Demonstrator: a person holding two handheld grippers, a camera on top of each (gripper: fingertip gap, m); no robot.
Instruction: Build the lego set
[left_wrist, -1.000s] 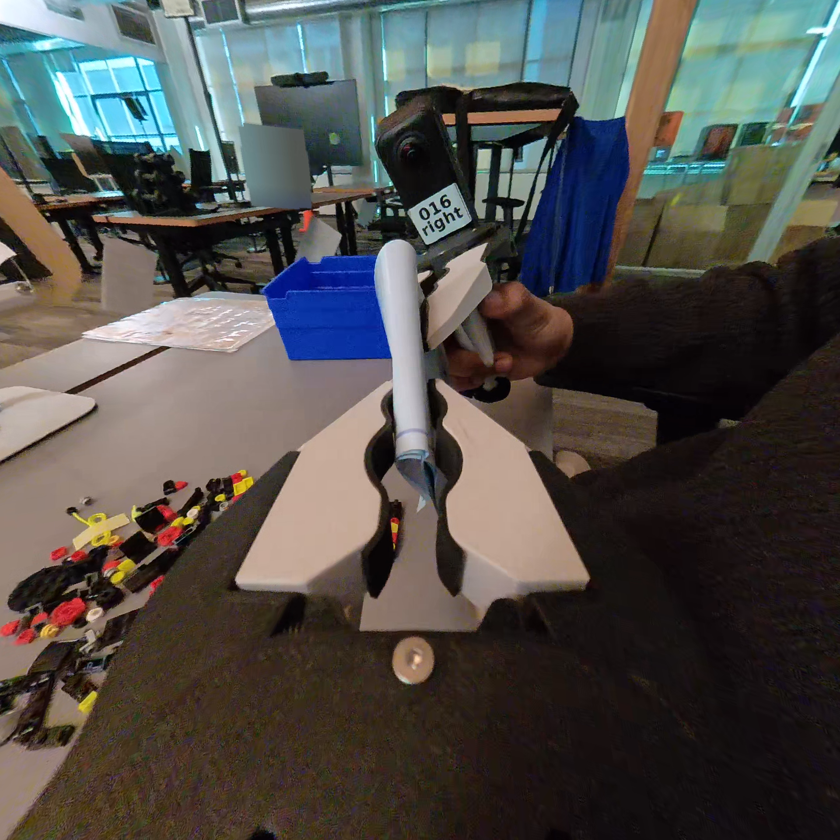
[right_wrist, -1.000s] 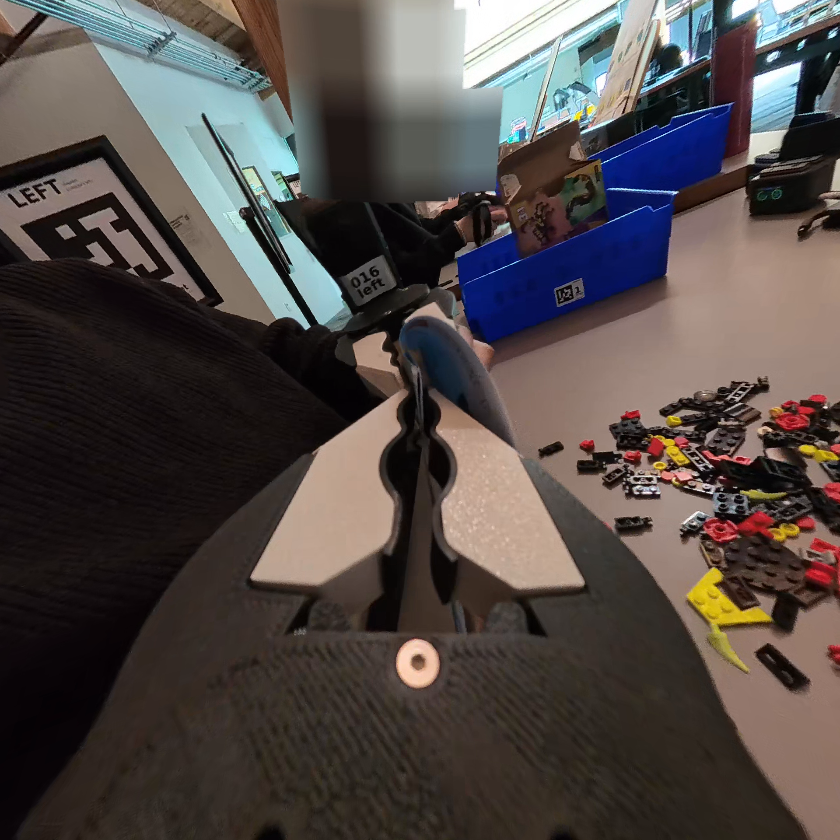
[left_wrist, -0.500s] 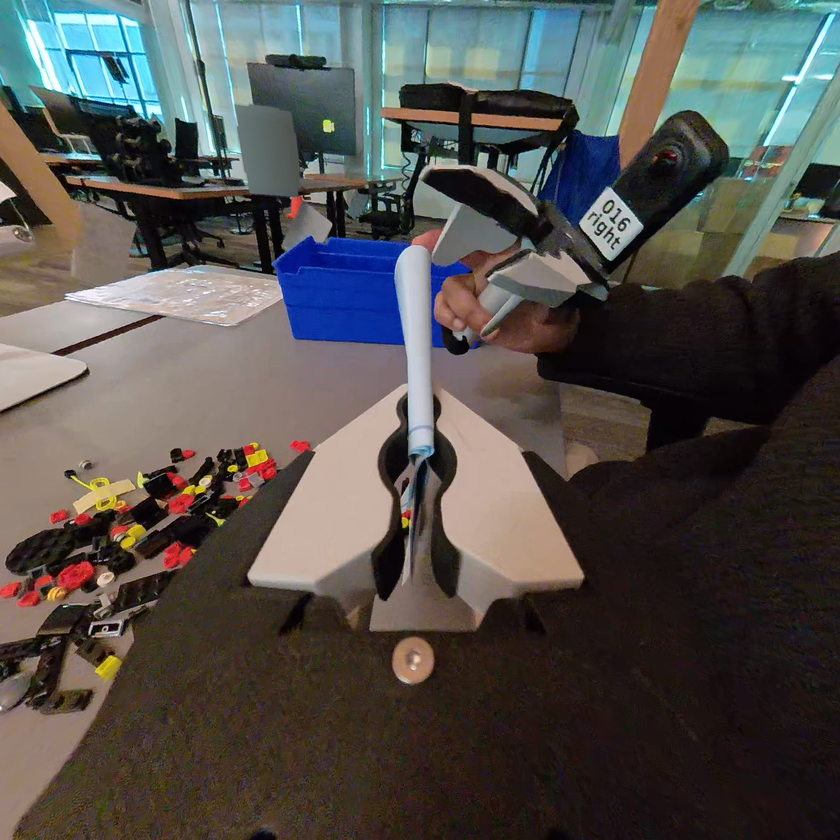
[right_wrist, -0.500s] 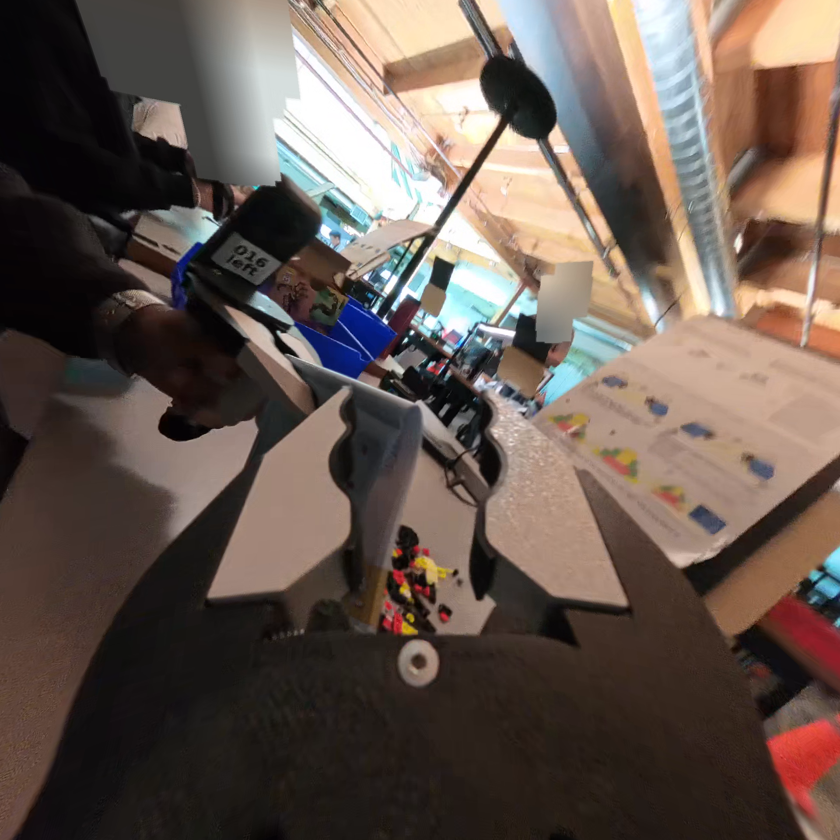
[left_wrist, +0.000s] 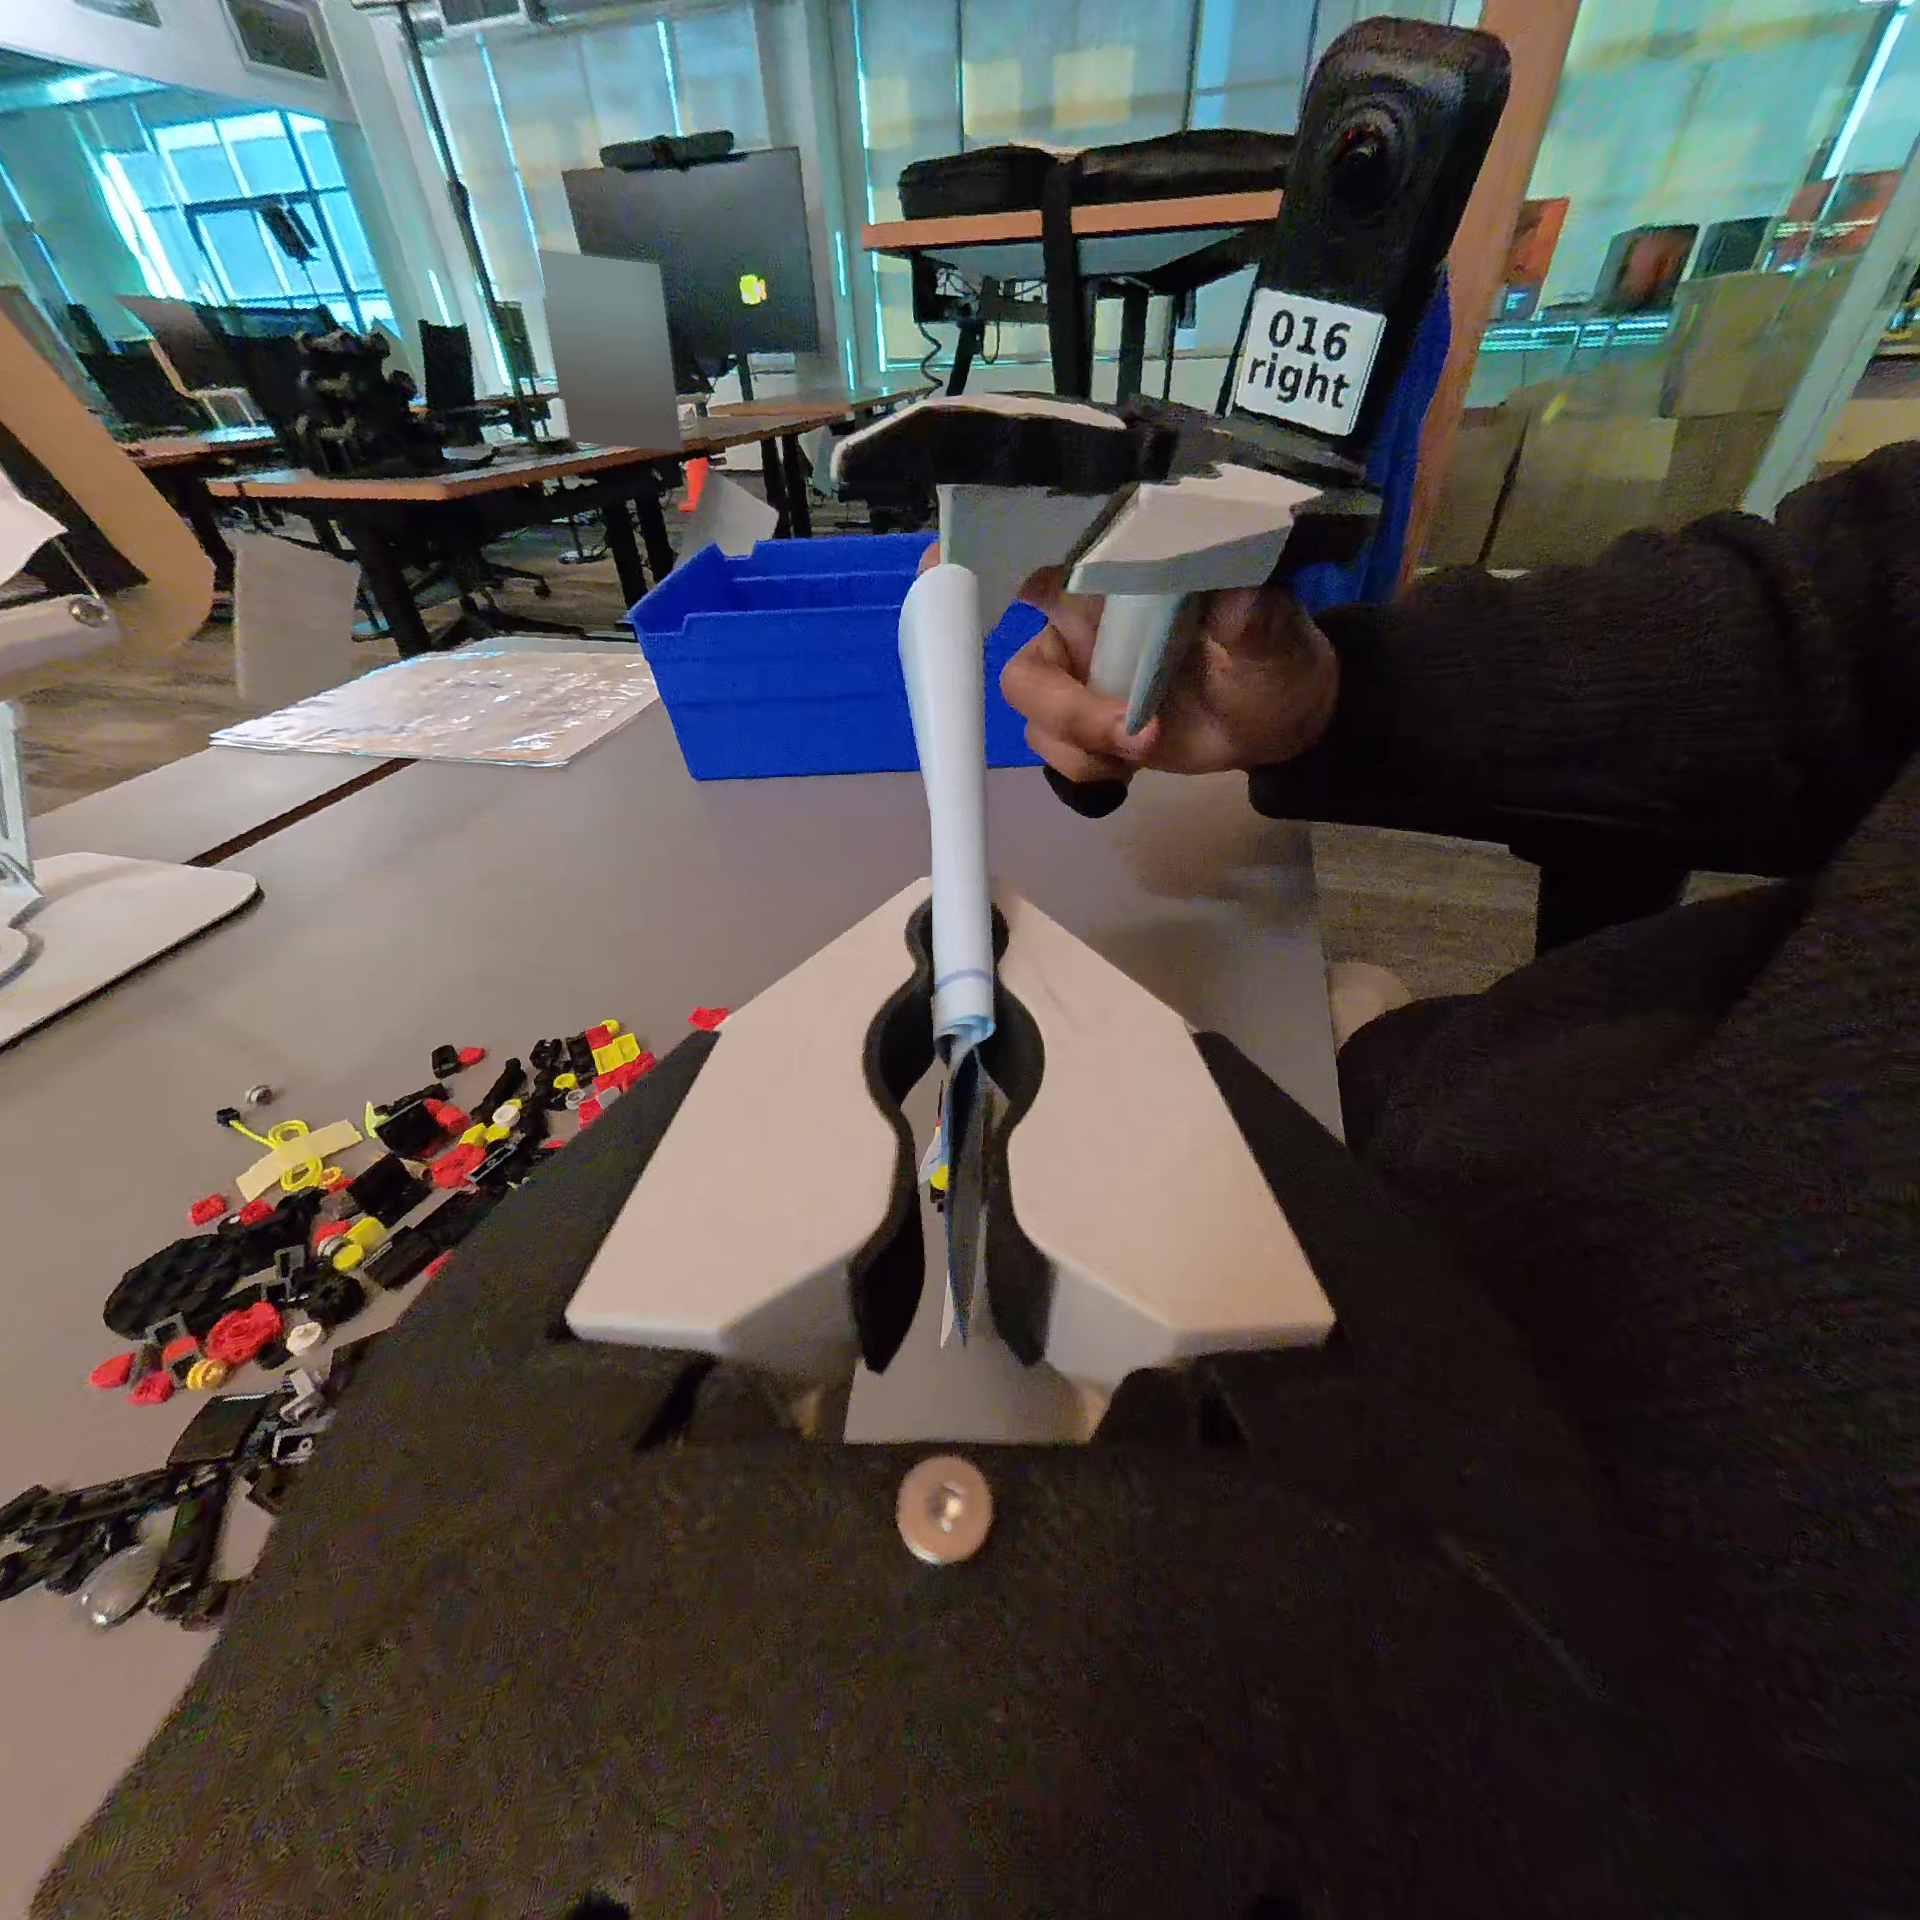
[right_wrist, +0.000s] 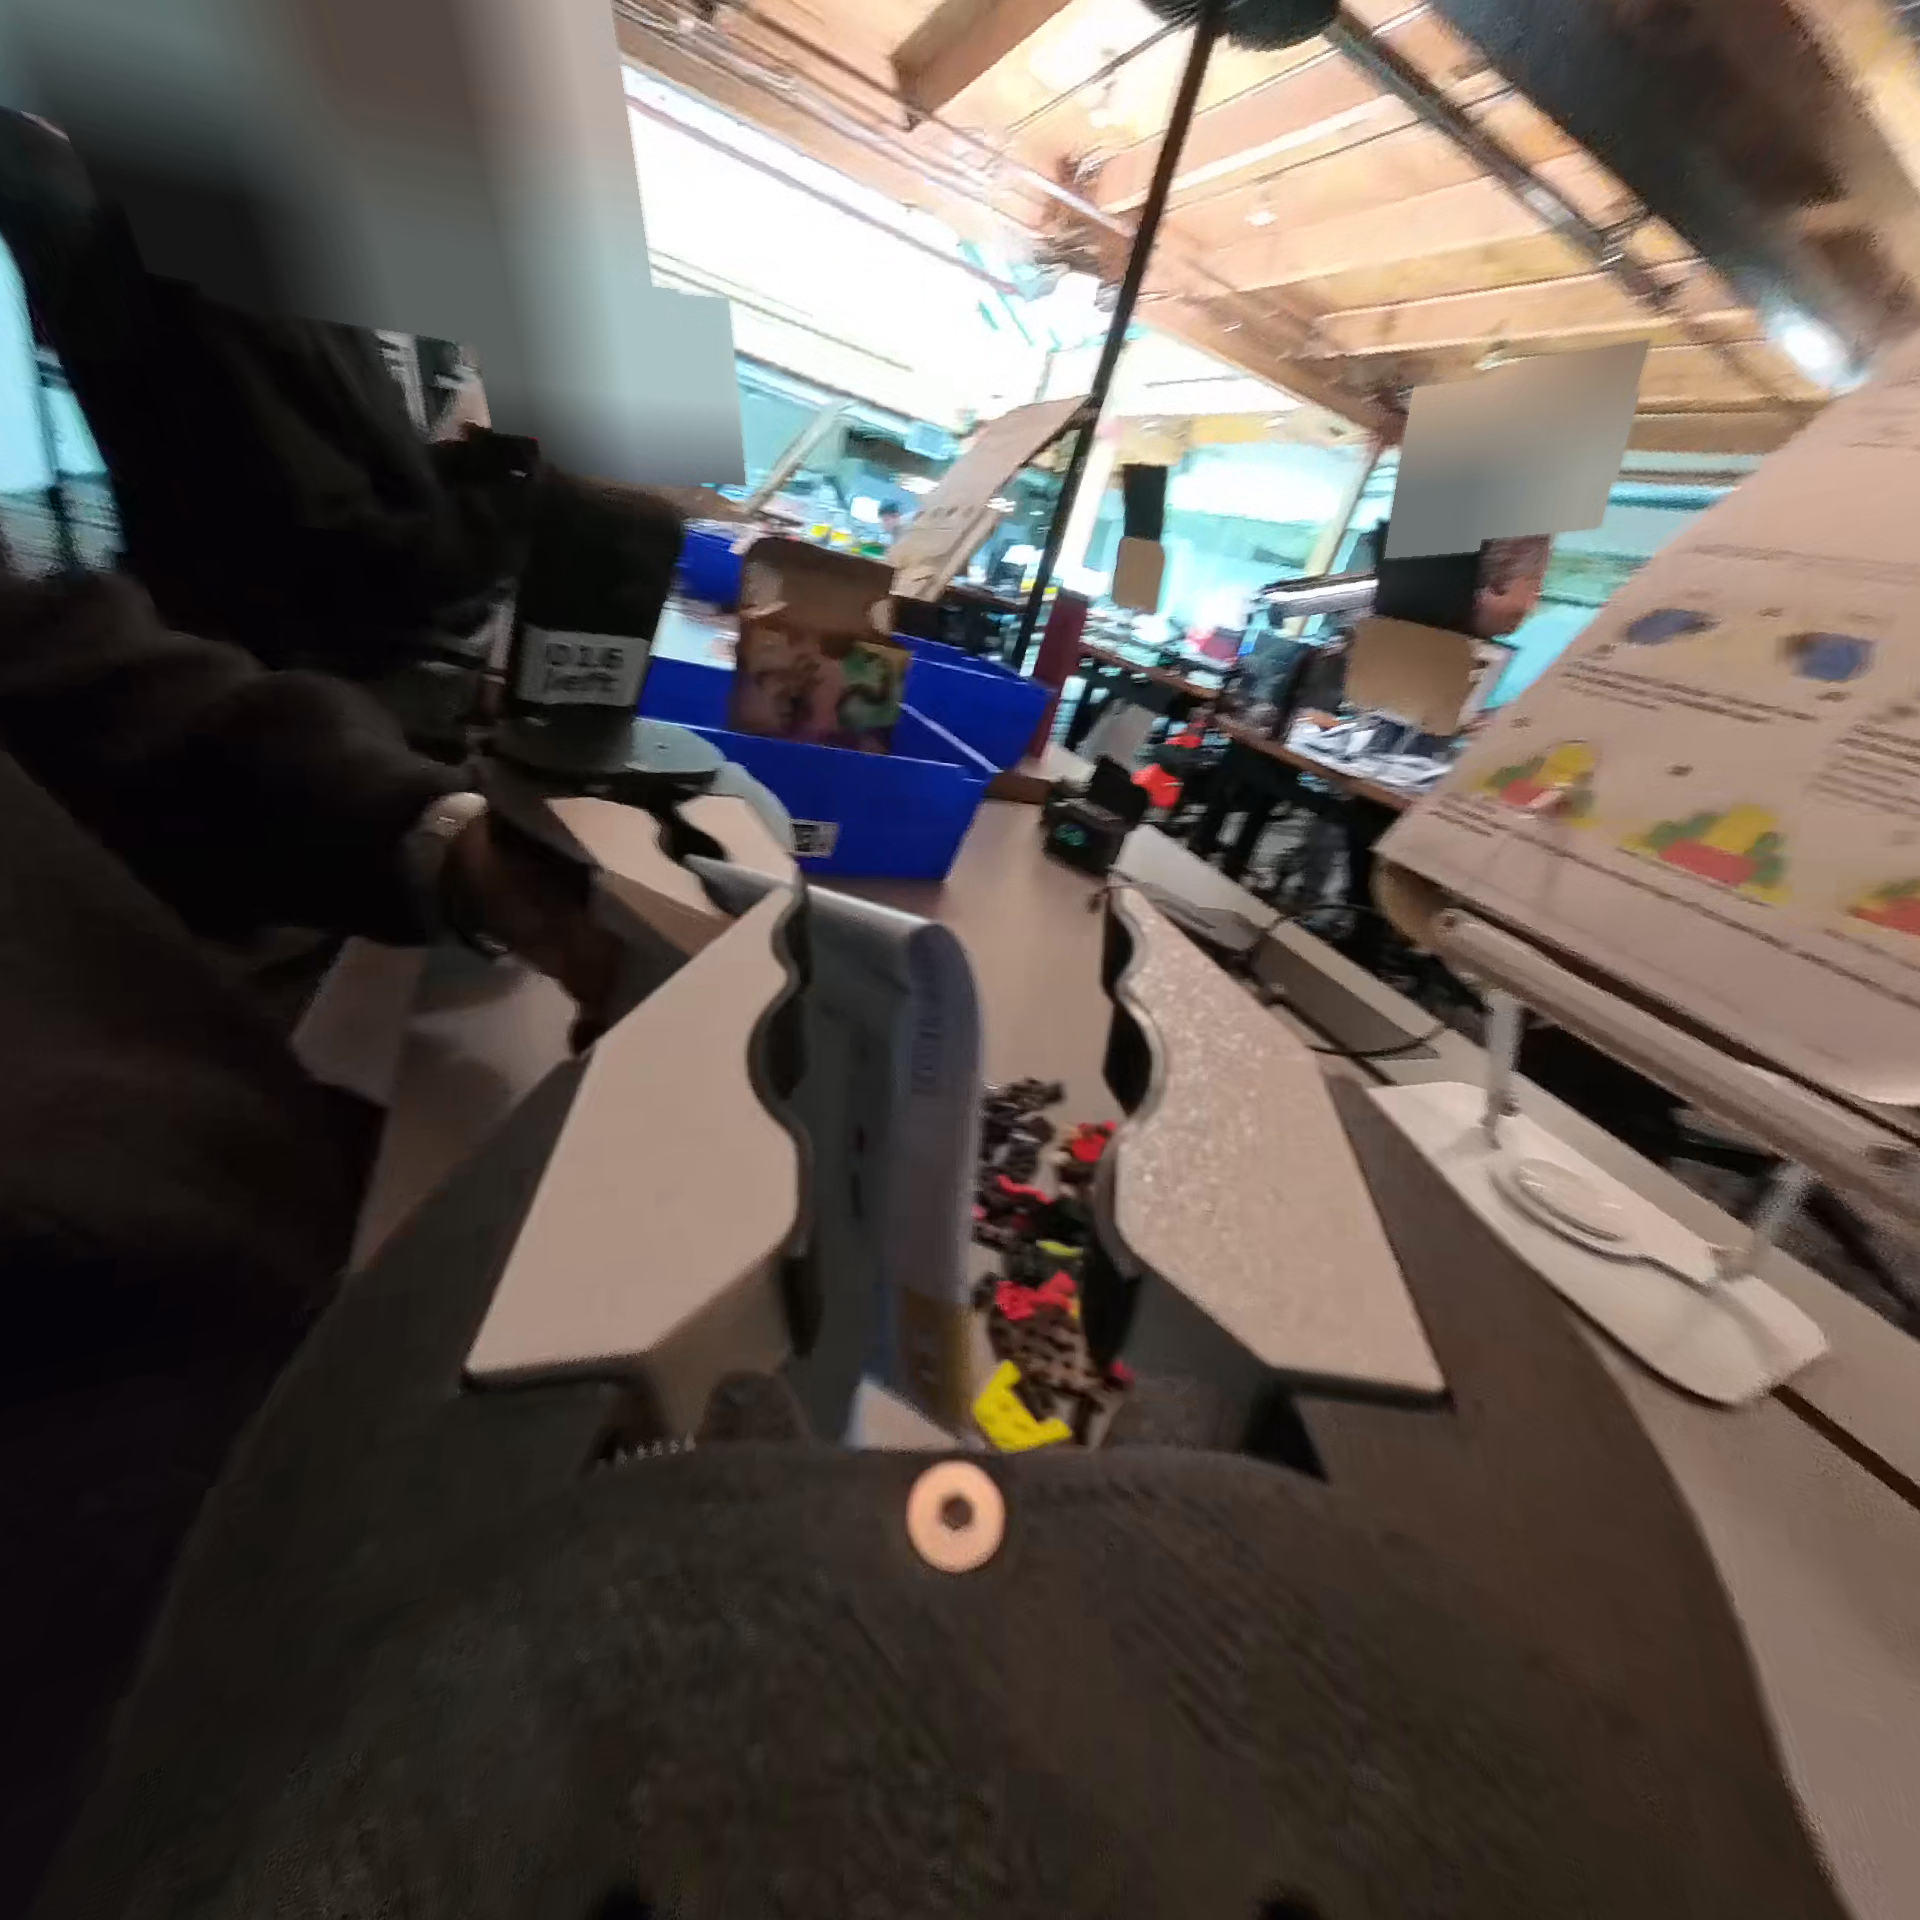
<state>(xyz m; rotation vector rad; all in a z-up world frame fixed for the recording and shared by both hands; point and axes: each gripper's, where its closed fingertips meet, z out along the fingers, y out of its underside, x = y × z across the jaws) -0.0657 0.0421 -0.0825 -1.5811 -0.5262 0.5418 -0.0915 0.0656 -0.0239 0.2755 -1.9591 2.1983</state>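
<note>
My left gripper (left_wrist: 951, 920) is shut on a folded instruction booklet (left_wrist: 956, 779), held edge-on and standing up above the table. In the right wrist view the booklet (right_wrist: 920, 1091) stands between the wide-apart jaws of my right gripper (right_wrist: 951, 920), close to its left finger (right_wrist: 675, 1091), which does not clamp it. In the left wrist view my right gripper (left_wrist: 1039, 561) is at the booklet's top edge. Loose black, red and yellow lego pieces (left_wrist: 312, 1195) lie on the grey table (left_wrist: 623, 883) below left; they also show between my right fingers (right_wrist: 1039, 1195).
A blue bin (left_wrist: 790, 675) stands on the table behind the booklet, and another blue bin (right_wrist: 862, 800) holds a cardboard box. A white stand base (right_wrist: 1610, 1247) carries a tilted instruction sheet (right_wrist: 1714, 779) at right. A clear plastic sheet (left_wrist: 447, 707) lies far left. Some 7 cm of space lies between my two pairs of fingers.
My right gripper has opened, let go of the booklet and swung up to face across the room. My left gripper has kept hold of the booklet.
</note>
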